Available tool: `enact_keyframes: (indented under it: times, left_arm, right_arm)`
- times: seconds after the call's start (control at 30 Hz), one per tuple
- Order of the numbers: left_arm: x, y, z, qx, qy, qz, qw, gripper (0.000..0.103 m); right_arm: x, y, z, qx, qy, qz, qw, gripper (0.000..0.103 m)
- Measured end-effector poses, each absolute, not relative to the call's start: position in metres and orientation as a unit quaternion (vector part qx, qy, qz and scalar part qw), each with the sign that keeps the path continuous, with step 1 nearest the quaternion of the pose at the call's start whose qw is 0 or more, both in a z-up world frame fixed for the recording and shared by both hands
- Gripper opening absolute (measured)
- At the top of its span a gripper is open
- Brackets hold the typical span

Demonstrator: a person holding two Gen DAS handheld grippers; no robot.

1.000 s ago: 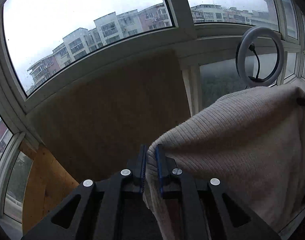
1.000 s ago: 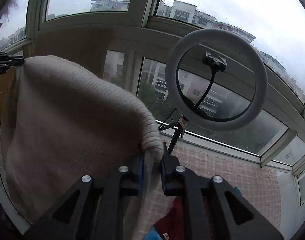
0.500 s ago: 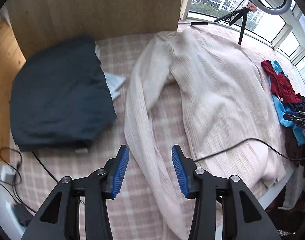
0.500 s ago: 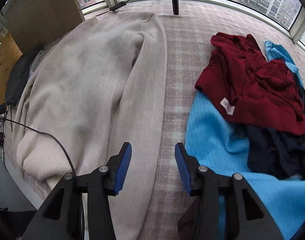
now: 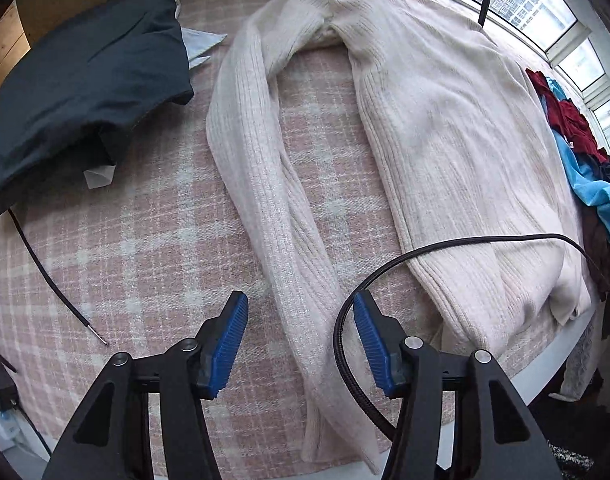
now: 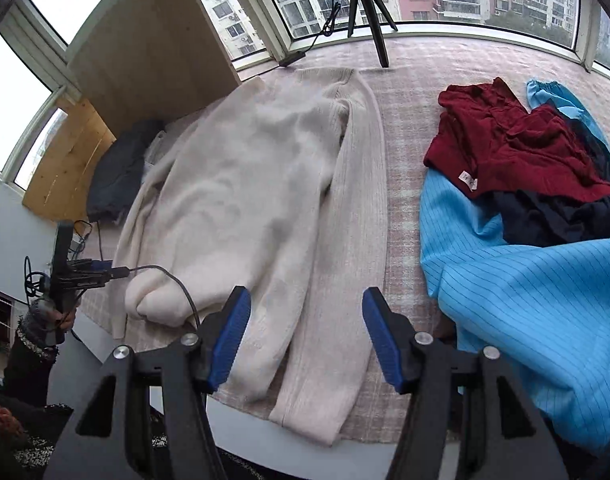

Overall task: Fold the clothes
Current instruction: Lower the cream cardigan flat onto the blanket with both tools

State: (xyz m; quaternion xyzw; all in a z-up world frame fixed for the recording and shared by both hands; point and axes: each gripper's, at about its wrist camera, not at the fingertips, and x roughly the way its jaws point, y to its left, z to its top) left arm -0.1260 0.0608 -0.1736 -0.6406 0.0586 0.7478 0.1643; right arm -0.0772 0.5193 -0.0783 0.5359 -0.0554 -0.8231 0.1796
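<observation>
A: Left view: cream ribbed sweater (image 5: 445, 128) lay flat on the checked desk (image 5: 145, 240); left hand-held gripper (image 5: 301, 340) was released.

B: Right view added a tripod (image 6: 365, 4); right hand-held gripper (image 6: 307, 336) gaped, empty.

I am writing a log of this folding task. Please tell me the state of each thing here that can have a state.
Cream sweater: spread flat, unfolded, both sleeves stretched toward the near table edge.
Dark garment: folded, lying beside the sweater.
Red, blue and dark clothes: unfolded heap.
Left gripper: open, empty, above the sleeve.
Right gripper: open, empty, above the other sleeve.
Black cable: draped across the sweater hem.
</observation>
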Motion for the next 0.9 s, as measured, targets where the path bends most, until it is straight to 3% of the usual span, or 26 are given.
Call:
enact_keyframes:
  times: [0.17, 0.27, 0.33, 0.4, 0.43, 0.47, 0.53, 0.67, 0.73, 0.77, 0.83, 0.9]
  left_arm:
    - [-0.118, 0.072, -0.180, -0.645, 0.071, 0.741, 0.172, 0.053]
    - [-0.111, 0.082, -0.182, -0.636, 0.088, 0.746, 0.173, 0.044]
    - [-0.108, 0.086, -0.180, -0.627, 0.089, 0.753, 0.180, 0.021]
    - [-0.107, 0.086, -0.177, -0.623, 0.074, 0.756, 0.189, 0.013]
    - [-0.106, 0.085, -0.175, -0.621, 0.067, 0.757, 0.191, 0.011]
    - [-0.105, 0.083, -0.172, -0.621, 0.062, 0.758, 0.192, 0.011]
    - [-0.103, 0.076, -0.161, -0.615, 0.051, 0.763, 0.193, 0.010]
    - [-0.101, 0.046, -0.123, -0.587, 0.052, 0.790, 0.173, 0.010]
    - [-0.108, 0.013, -0.105, -0.564, 0.092, 0.812, 0.118, 0.013]
    - [-0.116, -0.007, -0.102, -0.560, 0.111, 0.817, 0.078, 0.017]
    - [-0.135, -0.060, -0.105, -0.560, 0.139, 0.817, 0.000, 0.047]
    - [-0.132, -0.092, -0.093, -0.560, 0.136, 0.817, -0.016, 0.046]
  right_arm:
    - [-0.076, 0.509, -0.110, 0.565, -0.025, -0.808, 0.166, 0.057]
    - [-0.075, 0.504, -0.131, 0.584, -0.009, -0.796, 0.159, 0.057]
    - [-0.075, 0.500, -0.144, 0.596, 0.003, -0.788, 0.153, 0.057]
    - [-0.074, 0.497, -0.158, 0.608, 0.014, -0.780, 0.148, 0.056]
    - [-0.074, 0.495, -0.165, 0.614, 0.019, -0.776, 0.145, 0.044]
    - [-0.074, 0.493, -0.172, 0.620, 0.025, -0.772, 0.142, 0.011]
    - [-0.073, 0.494, -0.175, 0.621, 0.030, -0.771, 0.137, 0.007]
    - [-0.072, 0.516, -0.139, 0.583, 0.041, -0.806, 0.092, 0.007]
    - [-0.071, 0.530, -0.119, 0.560, 0.062, -0.825, 0.044, 0.007]
    - [-0.070, 0.538, -0.109, 0.548, 0.072, -0.833, 0.019, 0.007]
    - [-0.069, 0.548, -0.091, 0.530, 0.088, -0.843, -0.022, 0.011]
    - [-0.064, 0.546, -0.080, 0.527, 0.084, -0.845, -0.026, 0.023]
